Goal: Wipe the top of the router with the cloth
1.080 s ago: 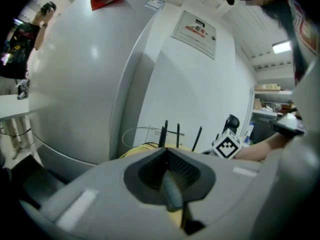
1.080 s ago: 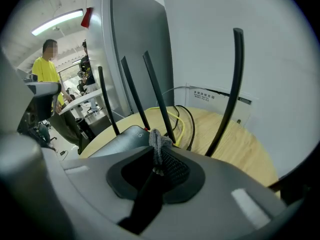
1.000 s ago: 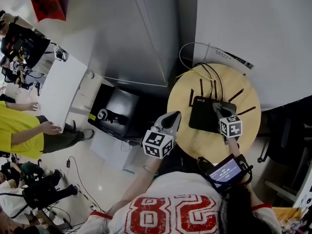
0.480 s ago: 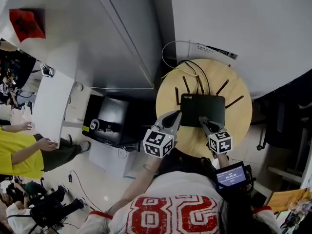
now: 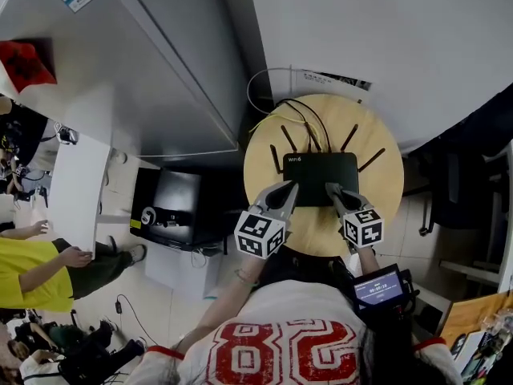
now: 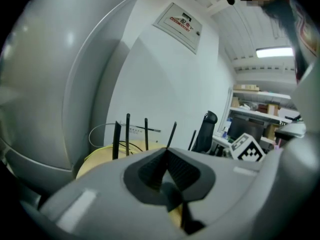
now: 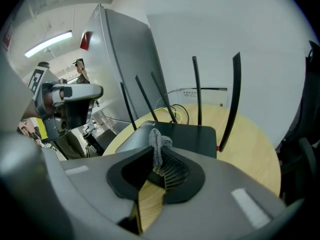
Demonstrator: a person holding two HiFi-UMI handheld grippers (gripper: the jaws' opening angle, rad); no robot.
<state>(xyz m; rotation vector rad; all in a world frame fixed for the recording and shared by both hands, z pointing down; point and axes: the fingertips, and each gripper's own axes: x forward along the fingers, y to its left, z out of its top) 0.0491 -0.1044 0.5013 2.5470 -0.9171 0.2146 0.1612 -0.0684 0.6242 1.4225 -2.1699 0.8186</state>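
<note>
Router point(image 5: 321, 178) sits mid-table point(image 5: 385, 215), antennas toward the far edge. Right gripper point(image 5: 330, 188) has its jaws clamped on the cloth point(image 7: 157, 145), poised at the router's near edge. Left gripper point(image 5: 288, 189), jaws together and empty, hovers by its near-left corner. By my read, the wiping is barely started and the whole top is left.

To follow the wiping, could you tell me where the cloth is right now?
In the right gripper view, the cloth is pinched in the right claw, by the near edge of the router.
</note>
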